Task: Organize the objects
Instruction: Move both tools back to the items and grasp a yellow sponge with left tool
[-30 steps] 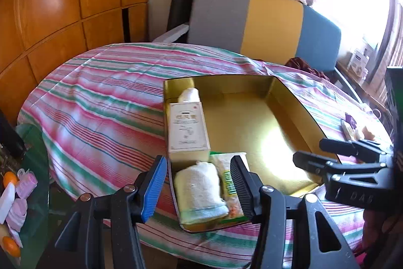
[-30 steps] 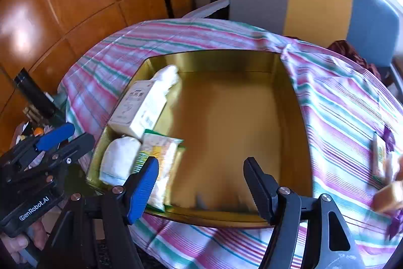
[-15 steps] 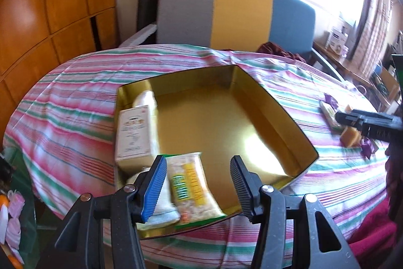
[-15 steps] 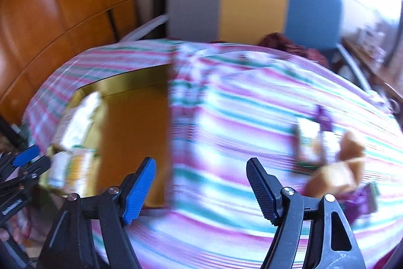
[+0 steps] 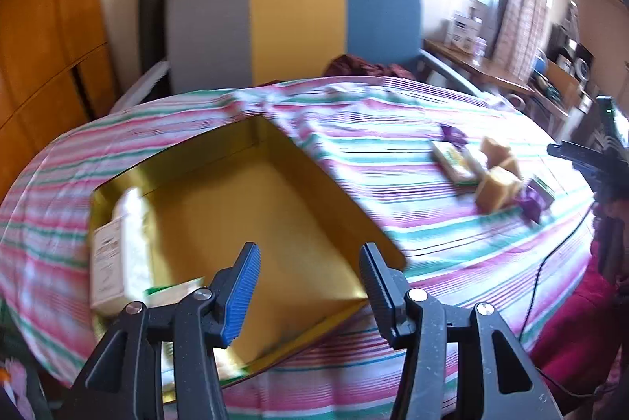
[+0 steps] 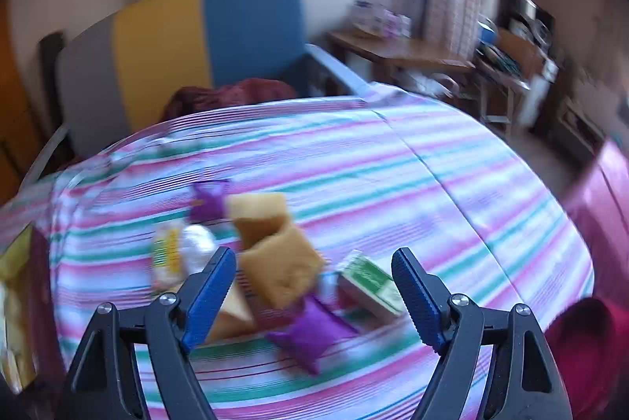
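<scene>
From the left wrist we see our left tool gaping, empty, above the gold tray on the bench. From the right wrist (blurred), our right tool spreads empty over yellow sponges.

Black claws, ribbed blue pads

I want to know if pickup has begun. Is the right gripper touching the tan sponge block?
Apart. The right wrist view shows the right gripper open, bare tablecloth between both fingers and the tan sponge block.
</scene>
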Tool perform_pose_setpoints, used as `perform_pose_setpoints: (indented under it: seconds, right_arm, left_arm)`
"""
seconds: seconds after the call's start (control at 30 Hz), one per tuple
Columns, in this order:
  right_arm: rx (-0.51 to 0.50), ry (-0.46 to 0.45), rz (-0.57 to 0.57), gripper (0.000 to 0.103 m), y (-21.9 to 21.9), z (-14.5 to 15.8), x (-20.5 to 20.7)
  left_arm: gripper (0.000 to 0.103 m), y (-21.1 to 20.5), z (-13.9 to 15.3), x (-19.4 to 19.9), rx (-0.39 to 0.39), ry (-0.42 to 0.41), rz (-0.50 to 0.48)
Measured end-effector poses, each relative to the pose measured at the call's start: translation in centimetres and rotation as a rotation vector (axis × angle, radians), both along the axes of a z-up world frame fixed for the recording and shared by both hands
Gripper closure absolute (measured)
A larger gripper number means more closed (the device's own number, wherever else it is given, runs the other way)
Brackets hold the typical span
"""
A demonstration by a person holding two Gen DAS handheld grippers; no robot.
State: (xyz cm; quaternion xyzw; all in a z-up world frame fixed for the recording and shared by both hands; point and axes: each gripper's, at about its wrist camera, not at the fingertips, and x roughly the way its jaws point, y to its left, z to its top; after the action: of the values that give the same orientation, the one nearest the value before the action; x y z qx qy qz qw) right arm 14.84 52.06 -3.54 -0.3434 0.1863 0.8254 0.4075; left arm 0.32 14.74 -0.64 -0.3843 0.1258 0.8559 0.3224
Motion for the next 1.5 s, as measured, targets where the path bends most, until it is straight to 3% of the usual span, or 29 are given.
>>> perform_pose_setpoints:
  seconds: [0.1,0.37,0.53,0.73,0.97,1.07,1.13,1.2,1.3,1.5]
  right_arm:
    - [-0.137,0.102,-0.110,0.021,2.7,-0.9,2.5]
    - [-0.268,0.254,-0.225,0.017,4.7,-1.3,5.6]
    - [-0.321,0.272,-0.222,0.017,4.8,-2.0,5.5]
    - [-0.357,0.287,-0.204,0.015,4.8,-2.4,5.5]
    - [-0.388,0.280,-0.189,0.015,5.2,-3.0,4.9]
    - [-0.396,0.271,-0.185,0.015,5.4,-3.2,4.7]
    - [-0.398,0.265,-0.184,0.015,5.4,-3.4,4.5]
    - [-0.392,0.261,-0.191,0.015,5.5,-3.4,4.6]
    - [-0.381,0.268,-0.206,0.015,5.7,-3.2,5.0]
    - [-0.397,0.264,-0.190,0.015,5.6,-3.3,4.6]
  left_arm:
    - [0.050,3.2,0.1,0.9,-0.013,0.004,-0.078]
    - [0.050,13.6,-1.2,3.2,-0.040,-0.055,-0.344]
    - [0.050,19.8,-2.6,4.8,-0.068,-0.091,-0.491]
    - [0.042,25.3,-3.9,5.0,-0.110,-0.095,-0.580]
    - [0.042,29.8,-5.9,4.1,-0.180,-0.103,-0.673]
    - [0.042,31.2,-6.9,4.0,-0.194,-0.117,-0.688]
    - [0.057,31.5,-7.7,4.0,-0.188,-0.146,-0.680]
    - [0.060,30.8,-7.6,4.1,-0.154,-0.133,-0.662]
    - [0.061,28.3,-7.1,3.7,-0.095,-0.145,-0.612]
    - [0.061,22.3,-7.1,5.1,-0.077,-0.157,-0.532]
